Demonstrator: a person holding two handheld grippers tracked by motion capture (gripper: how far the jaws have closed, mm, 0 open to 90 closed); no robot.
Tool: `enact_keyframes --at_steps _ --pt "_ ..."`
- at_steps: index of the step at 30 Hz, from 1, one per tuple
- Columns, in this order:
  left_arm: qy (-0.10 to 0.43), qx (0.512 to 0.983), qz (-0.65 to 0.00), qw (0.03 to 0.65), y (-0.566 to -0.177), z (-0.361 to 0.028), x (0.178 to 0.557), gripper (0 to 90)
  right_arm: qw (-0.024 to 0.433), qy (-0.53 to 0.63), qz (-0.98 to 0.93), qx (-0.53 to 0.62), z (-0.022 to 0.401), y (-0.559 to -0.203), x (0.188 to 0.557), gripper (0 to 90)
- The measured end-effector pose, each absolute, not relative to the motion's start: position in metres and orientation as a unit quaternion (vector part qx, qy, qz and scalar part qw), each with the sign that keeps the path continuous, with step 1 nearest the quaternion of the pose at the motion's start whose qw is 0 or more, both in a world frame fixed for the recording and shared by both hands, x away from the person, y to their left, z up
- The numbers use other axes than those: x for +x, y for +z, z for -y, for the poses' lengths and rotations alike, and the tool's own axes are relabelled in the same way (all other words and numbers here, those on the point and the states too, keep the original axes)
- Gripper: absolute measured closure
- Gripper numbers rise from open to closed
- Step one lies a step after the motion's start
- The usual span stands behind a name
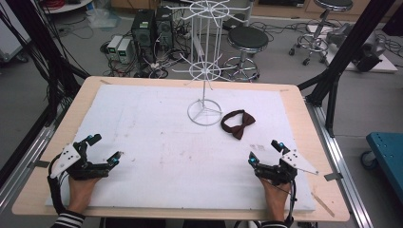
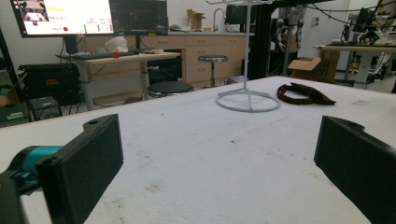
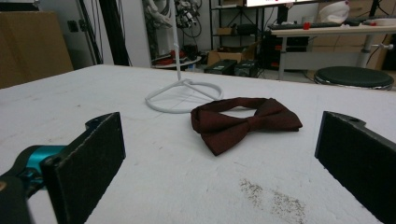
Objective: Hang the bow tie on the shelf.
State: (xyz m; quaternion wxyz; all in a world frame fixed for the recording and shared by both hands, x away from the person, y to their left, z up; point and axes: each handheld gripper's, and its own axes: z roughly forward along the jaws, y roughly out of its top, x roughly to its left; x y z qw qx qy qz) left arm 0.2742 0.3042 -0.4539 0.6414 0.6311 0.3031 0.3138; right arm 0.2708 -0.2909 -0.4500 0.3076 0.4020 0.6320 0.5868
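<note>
Dark red bow tie (image 1: pixel 238 123) flat on white table (image 1: pixel 157 142) pad, just right of wire stand (image 1: pixel 204 112) base, not touching. Long axis diagonal, bow end toward near right, strap loop toward far left. Left tool (image 1: pixel 105 148) released, jaws wide, resting near left. Right tool (image 1: pixel 264 153) likewise released, near right, facing tie.

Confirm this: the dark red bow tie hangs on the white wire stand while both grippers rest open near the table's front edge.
Not quite. The bow tie lies flat on the white mat beside the stand's ring base, as the high view shows. Both the left gripper and right gripper rest open near the front edge.
</note>
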Motion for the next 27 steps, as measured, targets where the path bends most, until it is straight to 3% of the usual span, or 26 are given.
enact_keyframes --at_steps 27 --pt "0.312 0.631 -0.304 0.642 -0.4538 -0.3045 0.2746 1.7 0.294 0.589 -0.642 0.392 0.2925 -0.4421 0.2751 0.7"
